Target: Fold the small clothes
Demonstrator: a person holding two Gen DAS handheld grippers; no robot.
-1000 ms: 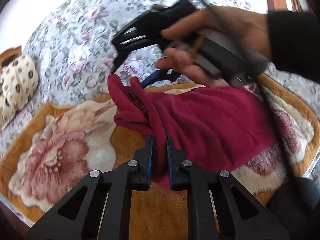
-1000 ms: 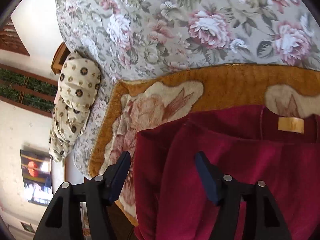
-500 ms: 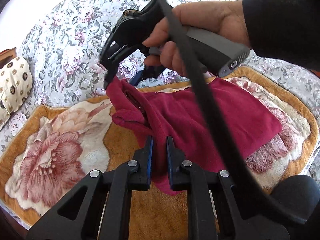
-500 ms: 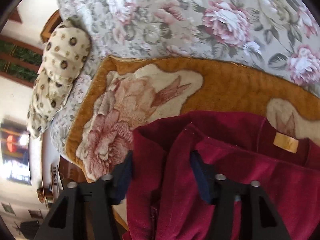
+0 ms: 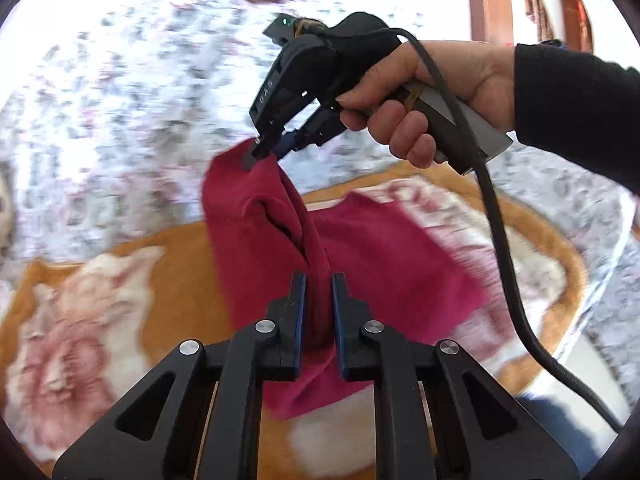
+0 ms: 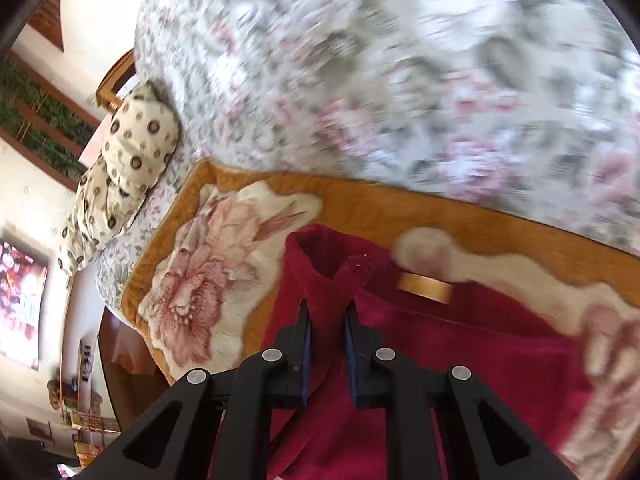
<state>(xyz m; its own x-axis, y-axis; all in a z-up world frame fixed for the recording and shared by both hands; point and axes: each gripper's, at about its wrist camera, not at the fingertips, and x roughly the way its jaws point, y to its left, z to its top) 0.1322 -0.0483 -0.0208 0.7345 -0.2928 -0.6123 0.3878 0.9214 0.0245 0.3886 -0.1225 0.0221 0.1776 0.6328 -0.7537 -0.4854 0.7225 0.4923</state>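
Note:
A dark red garment (image 5: 376, 264) lies partly on an orange floral blanket (image 5: 172, 292). My left gripper (image 5: 319, 280) is shut on a fold of its near edge. My right gripper (image 5: 268, 152), held by a hand, is shut on the garment's upper corner and lifts it off the blanket. In the right wrist view the right gripper (image 6: 326, 308) pinches a ridge of the red garment (image 6: 460, 360) near the collar, with a tan label (image 6: 425, 292) just beyond.
The blanket (image 6: 360, 204) lies on a grey floral bedspread (image 6: 360, 80). A cream spotted pillow (image 6: 120, 176) sits at the far left of the bed. A black cable (image 5: 504, 240) hangs from the right gripper. A wooden bedpost (image 5: 488, 0) stands behind.
The right gripper has closed on the garment's upper corner and raised it. The left gripper stays shut on the near edge and has lifted with the cloth.

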